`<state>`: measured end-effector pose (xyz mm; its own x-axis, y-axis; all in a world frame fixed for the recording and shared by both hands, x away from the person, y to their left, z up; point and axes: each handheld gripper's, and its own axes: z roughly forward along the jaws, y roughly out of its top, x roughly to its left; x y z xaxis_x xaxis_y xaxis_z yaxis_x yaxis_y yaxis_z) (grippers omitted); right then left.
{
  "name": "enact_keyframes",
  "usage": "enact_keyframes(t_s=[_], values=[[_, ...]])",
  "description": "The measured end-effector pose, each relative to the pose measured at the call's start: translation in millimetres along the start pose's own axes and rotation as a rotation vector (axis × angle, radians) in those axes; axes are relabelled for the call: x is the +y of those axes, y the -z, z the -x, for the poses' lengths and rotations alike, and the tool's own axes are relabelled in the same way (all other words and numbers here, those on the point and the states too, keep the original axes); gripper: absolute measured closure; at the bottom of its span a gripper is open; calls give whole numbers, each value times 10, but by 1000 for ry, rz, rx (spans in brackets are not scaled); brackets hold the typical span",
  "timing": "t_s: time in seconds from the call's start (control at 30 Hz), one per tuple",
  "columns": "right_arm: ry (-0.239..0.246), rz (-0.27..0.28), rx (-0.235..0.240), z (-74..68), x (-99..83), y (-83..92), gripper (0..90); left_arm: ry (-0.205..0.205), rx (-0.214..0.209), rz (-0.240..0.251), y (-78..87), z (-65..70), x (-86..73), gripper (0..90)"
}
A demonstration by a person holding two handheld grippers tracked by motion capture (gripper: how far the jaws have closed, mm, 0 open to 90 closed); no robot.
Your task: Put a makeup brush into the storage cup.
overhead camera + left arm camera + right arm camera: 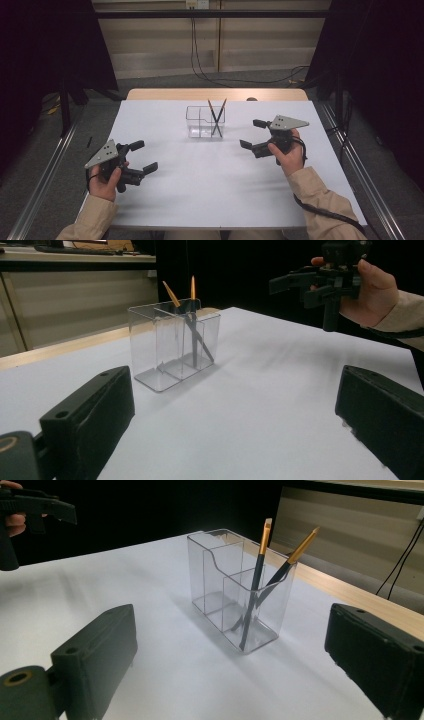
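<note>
Between both hand-held grippers, clear organizer (205,121) with 2 brushes (216,117)

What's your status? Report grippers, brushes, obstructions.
Left gripper open, right gripper open, both holding nothing. Two brushes upright, crossed in clear organizer. Nothing between grippers and organizer.

2 brushes (216,117) stand crossed in the organizer's (199,121) right compartment, between both grippers, mid-table (200,190).

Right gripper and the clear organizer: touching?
Apart. In the high view, bare white table lies between the right gripper and the clear organizer; the right gripper view shows its open fingers short of it.
</note>
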<state>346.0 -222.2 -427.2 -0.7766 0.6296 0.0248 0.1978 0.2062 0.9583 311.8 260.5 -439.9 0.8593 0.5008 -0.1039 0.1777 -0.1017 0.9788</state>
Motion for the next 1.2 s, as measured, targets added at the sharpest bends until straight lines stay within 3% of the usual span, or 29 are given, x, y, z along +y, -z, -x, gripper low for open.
enact_keyframes(t_s=[1.2], values=[[-7,-34,-33,-90,-305,507,58,0,-6,-4,-23,-4,-4,23]])
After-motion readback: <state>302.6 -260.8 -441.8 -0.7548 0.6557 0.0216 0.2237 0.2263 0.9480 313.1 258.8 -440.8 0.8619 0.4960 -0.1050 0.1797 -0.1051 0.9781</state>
